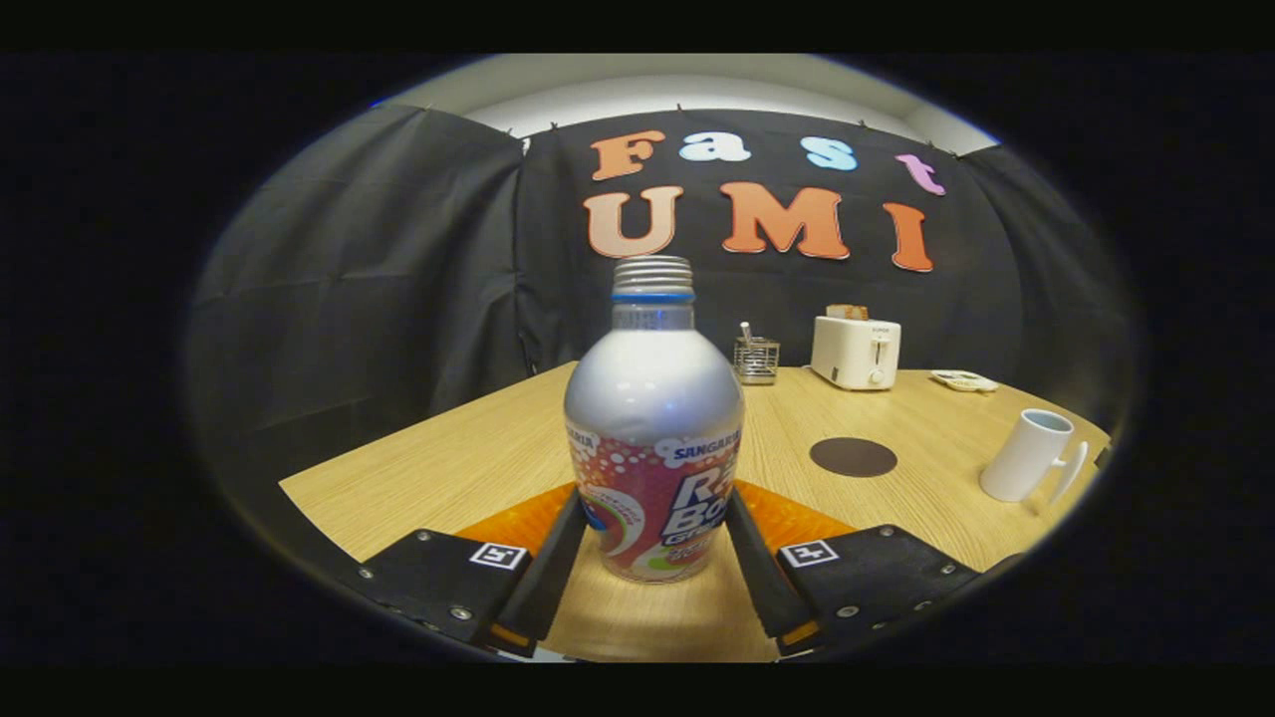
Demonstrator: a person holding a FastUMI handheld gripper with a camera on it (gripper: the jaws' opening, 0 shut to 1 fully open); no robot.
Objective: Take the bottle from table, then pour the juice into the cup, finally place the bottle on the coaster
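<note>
Gripper view: my gripper (652,543) clamps the bottle (653,438), standing on the desk (448,468); pouring into the cup (1026,455) at two o'clock and the coaster (853,457) remain.

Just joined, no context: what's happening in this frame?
A handheld pair of tongs has its two fingers on either side of a capped bottle, which stands upright on the wooden table. They look closed against its lower body, though firm contact is hard to confirm. Nothing is poured yet. Beyond and to the right sit a dark round coaster and a white cup.
</note>
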